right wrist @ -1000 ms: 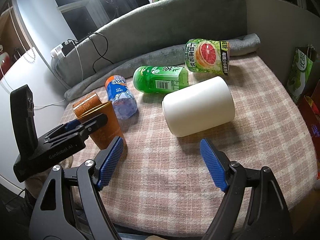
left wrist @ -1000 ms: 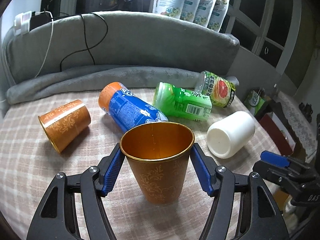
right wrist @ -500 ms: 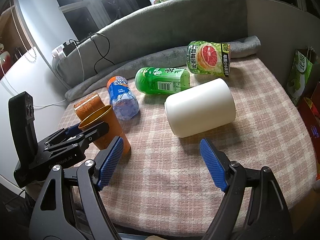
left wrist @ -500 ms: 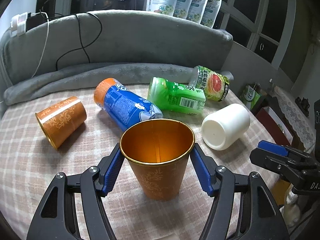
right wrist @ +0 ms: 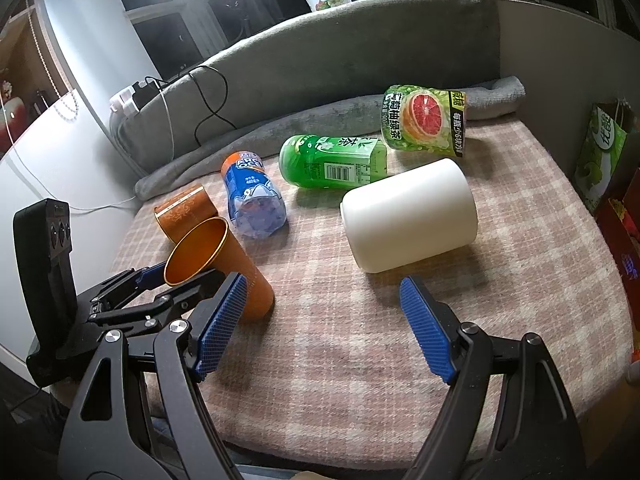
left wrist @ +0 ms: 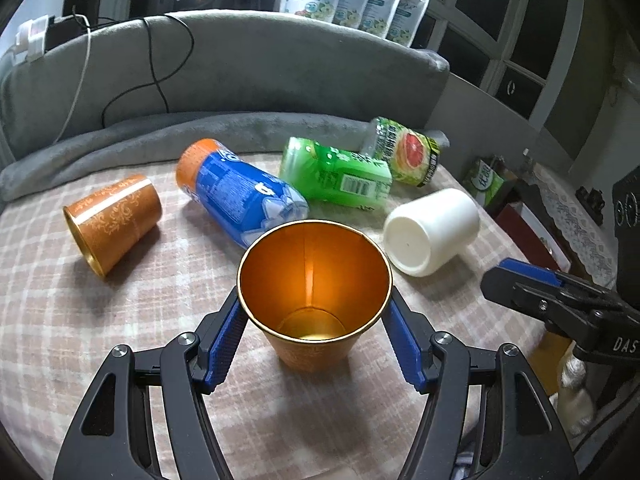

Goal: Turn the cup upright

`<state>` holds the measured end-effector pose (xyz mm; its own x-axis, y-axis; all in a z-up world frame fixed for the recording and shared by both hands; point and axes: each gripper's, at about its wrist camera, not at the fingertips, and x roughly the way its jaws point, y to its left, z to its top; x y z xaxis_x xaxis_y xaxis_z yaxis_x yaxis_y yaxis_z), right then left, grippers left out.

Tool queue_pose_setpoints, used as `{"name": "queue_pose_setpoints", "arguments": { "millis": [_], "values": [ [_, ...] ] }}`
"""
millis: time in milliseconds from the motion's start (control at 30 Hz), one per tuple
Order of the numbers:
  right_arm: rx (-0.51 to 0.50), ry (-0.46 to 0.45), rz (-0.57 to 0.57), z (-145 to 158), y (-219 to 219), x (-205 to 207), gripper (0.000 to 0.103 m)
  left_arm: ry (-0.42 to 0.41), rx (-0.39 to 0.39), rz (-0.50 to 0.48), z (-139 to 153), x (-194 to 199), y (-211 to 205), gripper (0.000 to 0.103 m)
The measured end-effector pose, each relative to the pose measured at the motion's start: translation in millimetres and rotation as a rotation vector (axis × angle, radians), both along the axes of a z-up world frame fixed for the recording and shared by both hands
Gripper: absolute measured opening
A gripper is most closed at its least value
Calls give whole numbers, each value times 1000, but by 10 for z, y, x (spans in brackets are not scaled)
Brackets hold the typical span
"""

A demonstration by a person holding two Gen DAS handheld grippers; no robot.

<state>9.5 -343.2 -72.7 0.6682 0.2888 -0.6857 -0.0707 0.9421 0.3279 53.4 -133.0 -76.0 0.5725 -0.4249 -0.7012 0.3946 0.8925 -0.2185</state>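
Left tongs (left wrist: 314,334) pinch the orange cup (left wrist: 314,300) just under its rim, both blue pads pressed against the wall; mouth faces up. From the right wrist view the same cup (right wrist: 236,276) leans toward the left tongs, its foot at or close to the checked table cover (right wrist: 360,340); contact cannot be confirmed. Right tongs (right wrist: 324,320) spread wide, holding nothing. White cup (right wrist: 408,216) lies on its side directly ahead of the right tongs, long axis running left to right across their opening, closed bottom toward the left gripper side; it is far nearer the right hand than the left. Second orange cup (left wrist: 112,224) also on its side, off to the left, mouth toward the camera. Three bottles lie behind: blue (left wrist: 240,196), green (left wrist: 336,178), grapefruit label (left wrist: 404,152). Judgement: first cup nearly set upright; remaining tilt must be taken out before letting go. The white one likely falls to the right hand.
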Motion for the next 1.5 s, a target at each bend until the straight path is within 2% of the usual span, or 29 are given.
{"name": "queue_pose_setpoints", "arguments": {
  "millis": [200,300,733,867,933,1100,1300,1367,1433,1467,1500],
  "values": [
    [-5,-7,2,20,14,-25,82,5,1,-9,7,-44,-8,67],
    [-7,-14,3,45,25,-37,82,16,-6,-17,18,-61,1,73],
    [-83,-76,20,158,169,-96,82,9,-23,-23,123,-234,134,76],
    [-104,-85,24,157,217,-105,82,6,-33,-4,156,-272,242,76],
    [-128,-94,26,163,249,-110,87,-3,-31,12,176,-302,311,76],
    [-179,-118,32,178,318,-124,88,-20,-23,62,217,-360,478,76],
    [-248,-188,8,260,411,-168,89,-119,12,175,362,-465,728,76],
    [-273,-221,-5,297,442,-187,93,-171,24,216,430,-510,794,76],
    [-291,-256,-16,335,473,-213,102,-220,32,247,487,-549,833,76],
    [-299,-272,-21,355,487,-225,102,-256,36,270,533,-584,849,76],
    [-311,-291,-28,375,507,-236,102,-280,36,286,563,-609,866,83]
  ]
}}
